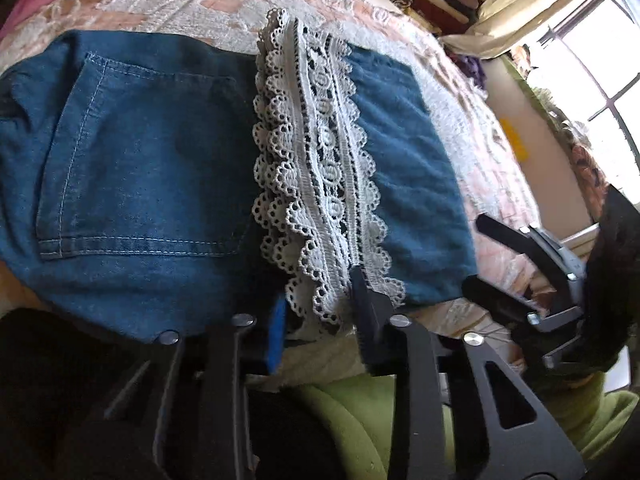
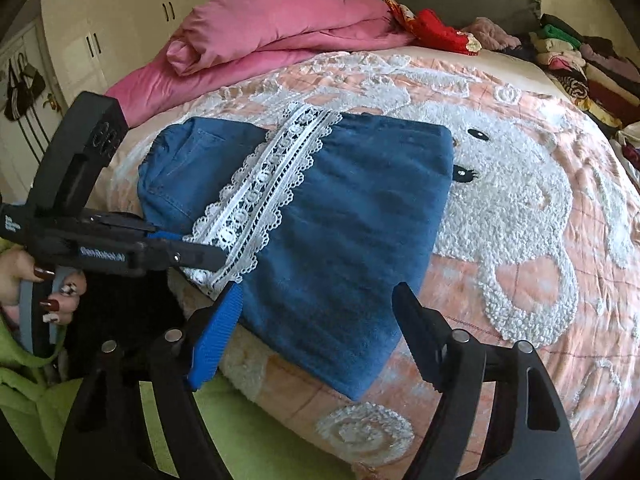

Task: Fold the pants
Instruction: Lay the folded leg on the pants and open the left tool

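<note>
Both grippers' jaws gape over folded pants (image 2: 320,220) on bedspread (image 2: 520,240).

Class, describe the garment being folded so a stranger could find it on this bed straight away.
Start at the pink-and-white bedspread covering the bed. Near its front edge lie the folded denim pants. Unlike the pink duvet behind them, they are blue, crossed by a white lace band.

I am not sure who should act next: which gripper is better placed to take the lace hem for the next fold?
Probably the left gripper: its open fingers already straddle the lace hem of the pants. The right gripper is open beside the plain denim edge.
</note>
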{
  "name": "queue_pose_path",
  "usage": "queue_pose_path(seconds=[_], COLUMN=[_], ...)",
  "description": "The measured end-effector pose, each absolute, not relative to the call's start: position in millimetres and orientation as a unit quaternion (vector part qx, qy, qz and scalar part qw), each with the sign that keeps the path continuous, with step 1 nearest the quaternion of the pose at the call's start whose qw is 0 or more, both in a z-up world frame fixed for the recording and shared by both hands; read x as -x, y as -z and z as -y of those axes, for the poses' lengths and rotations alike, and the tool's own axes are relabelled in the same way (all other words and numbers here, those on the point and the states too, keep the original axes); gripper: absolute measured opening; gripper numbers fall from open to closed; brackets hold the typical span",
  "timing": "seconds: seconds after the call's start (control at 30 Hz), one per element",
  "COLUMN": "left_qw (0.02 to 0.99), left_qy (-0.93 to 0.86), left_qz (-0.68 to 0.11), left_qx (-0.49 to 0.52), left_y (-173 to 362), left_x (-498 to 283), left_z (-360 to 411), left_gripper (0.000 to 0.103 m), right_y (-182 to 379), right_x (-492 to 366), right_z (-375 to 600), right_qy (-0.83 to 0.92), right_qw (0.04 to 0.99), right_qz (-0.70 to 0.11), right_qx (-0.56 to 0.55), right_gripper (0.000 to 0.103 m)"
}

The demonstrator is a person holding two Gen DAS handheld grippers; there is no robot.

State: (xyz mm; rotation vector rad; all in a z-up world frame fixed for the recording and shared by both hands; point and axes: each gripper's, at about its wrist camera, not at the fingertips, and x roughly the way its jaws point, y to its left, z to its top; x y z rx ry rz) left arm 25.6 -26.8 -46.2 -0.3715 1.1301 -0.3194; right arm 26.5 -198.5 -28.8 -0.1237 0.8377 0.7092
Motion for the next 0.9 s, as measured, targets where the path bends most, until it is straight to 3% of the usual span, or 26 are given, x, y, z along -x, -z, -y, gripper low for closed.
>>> queue_pose_path(seconds=[0.23,0.47,0.9], left_qw=[0.849,0.844,0.857], left_qy=[0.139,0.130,0.122], left_qz=[-0.497,-0.513,-0.493], left_qx=[0.111,0.092,0.086], left_y=[22,33,23], left_x=[-10,-13,-11], left_z=[24,28,25], left_gripper=[0.017,0.017,0.029], right_y=[20,35,44], right_x=[-21,-27,-30], right_z=[188,174,179], right_qy=[-0.349,-0.341,-0.325], right_qw=[0.852,0.842,0.842], right_qz=[-0.384,-0.409,-0.423], right_qx=[0.075,0.087,0.081], right_gripper=[0.076,0.076,0.077])
